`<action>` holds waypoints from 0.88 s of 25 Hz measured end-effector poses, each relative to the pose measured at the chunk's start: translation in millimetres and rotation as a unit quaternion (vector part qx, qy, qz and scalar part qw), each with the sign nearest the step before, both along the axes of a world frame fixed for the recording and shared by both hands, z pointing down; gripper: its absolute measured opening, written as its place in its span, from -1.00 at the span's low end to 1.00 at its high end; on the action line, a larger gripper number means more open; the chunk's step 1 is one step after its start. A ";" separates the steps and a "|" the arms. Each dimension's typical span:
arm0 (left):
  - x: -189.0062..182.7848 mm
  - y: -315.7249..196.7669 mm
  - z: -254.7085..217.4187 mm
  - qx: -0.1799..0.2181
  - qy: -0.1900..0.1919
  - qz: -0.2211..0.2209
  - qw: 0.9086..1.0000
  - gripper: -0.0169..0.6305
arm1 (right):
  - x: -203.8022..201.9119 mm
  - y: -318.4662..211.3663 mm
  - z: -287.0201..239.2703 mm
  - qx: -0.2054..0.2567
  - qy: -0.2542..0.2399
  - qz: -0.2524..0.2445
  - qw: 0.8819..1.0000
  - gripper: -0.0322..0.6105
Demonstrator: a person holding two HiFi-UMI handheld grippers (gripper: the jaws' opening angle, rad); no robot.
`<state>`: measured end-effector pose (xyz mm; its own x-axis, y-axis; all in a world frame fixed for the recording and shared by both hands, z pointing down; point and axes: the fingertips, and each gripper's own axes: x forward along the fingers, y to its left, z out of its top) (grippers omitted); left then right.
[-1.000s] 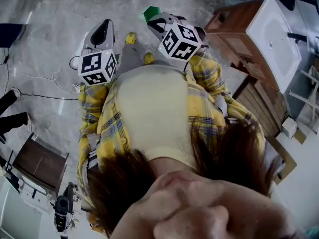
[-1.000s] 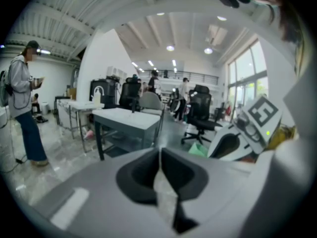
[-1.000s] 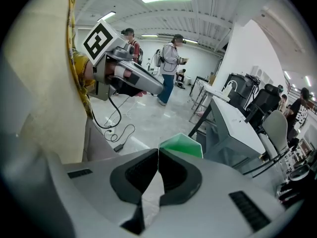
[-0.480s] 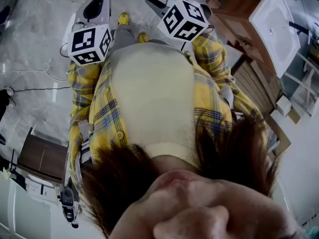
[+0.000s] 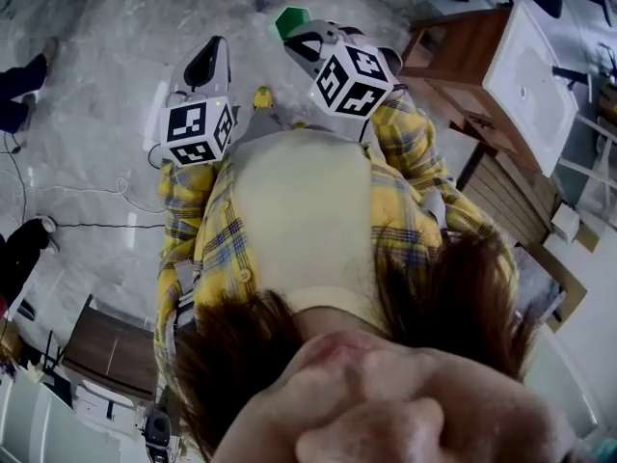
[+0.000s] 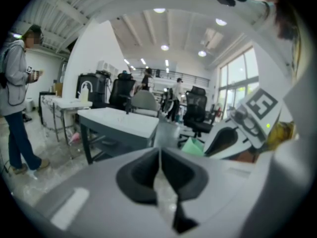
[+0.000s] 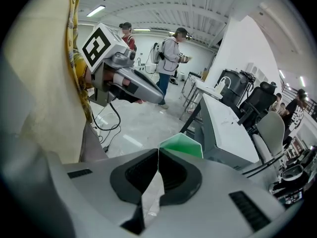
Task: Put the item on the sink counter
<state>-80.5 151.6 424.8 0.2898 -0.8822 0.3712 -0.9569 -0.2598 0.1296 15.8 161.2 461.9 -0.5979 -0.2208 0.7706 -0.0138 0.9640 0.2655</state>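
Carrying looks like the step in hand: the right gripper (image 7: pixel 158 155) is clenched on the edge of the small green plastic item (image 7: pixel 182 145), held out before the person, and the left gripper (image 6: pixel 159 155) is closed on nothing. The white sink on its brown wooden counter (image 5: pixel 528 83) stands well apart to the right (the item's goal), so the next move calls for a turn and reach that way.

Item (image 7: pixel 181 144): green, flat-sided, angular outline; paler inner face w/ darker rim. Exact type can't tell. Near edge pinched between closed jaws of right gripper (image 7: pixel 157 155), rest sticks out past the tips, approx upright. Head view: only a small green corner of it shows at ~12 o'clock, over the grey floor. Sink counter (image 5: pixel 508 44): brown wood cabinet, white top w/ oval basin, at ~2 o'clock. Item well apart from counter, not on it.
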 end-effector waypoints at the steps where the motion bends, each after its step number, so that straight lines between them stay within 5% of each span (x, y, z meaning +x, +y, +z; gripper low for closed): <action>1: -3.8 -4.4 -0.1 0.001 0.001 0.002 1.000 -0.90 | -4.0 -4.5 -0.7 0.001 0.001 0.002 1.000 -0.85; 22: -31.8 -80.9 7.4 -0.003 0.011 0.044 0.999 -0.89 | -37.9 -88.7 -9.3 0.025 0.025 0.024 0.999 -0.85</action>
